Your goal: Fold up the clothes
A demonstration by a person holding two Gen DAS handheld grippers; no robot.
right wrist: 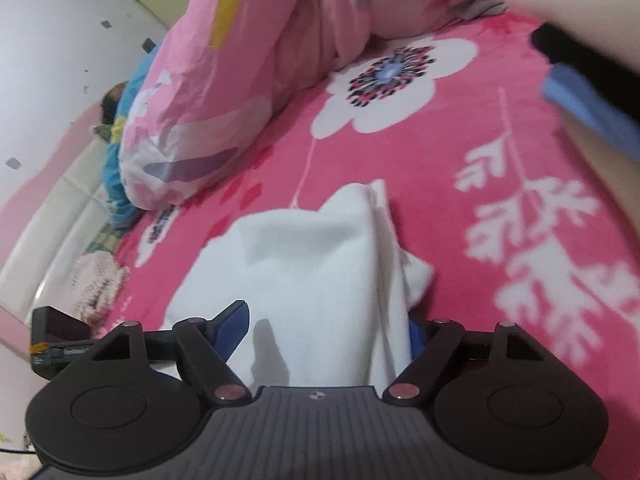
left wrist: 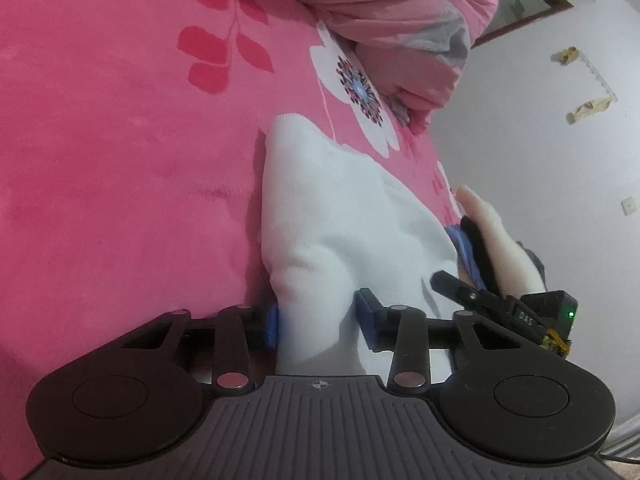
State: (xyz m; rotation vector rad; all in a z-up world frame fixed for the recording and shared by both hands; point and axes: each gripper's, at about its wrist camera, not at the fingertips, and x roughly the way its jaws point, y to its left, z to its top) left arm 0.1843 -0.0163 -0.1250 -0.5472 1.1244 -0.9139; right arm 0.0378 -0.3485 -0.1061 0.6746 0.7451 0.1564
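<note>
Gripping soft, bunched white garment [left wrist: 340, 216], both grippers [left wrist: 322, 320] [right wrist: 332, 320] over plush pink blanket [left wrist: 120, 160].

My left gripper [left wrist: 320, 322]: blue pads on either side of a bunched fold of the white garment [left wrist: 340, 216], cloth between them. Garment lies on the pink floral blanket [left wrist: 120, 160]. Right gripper [left wrist: 468, 256] at garment's far edge, hand behind it. Pink quilt [left wrist: 400, 12] heaped beyond.
</note>
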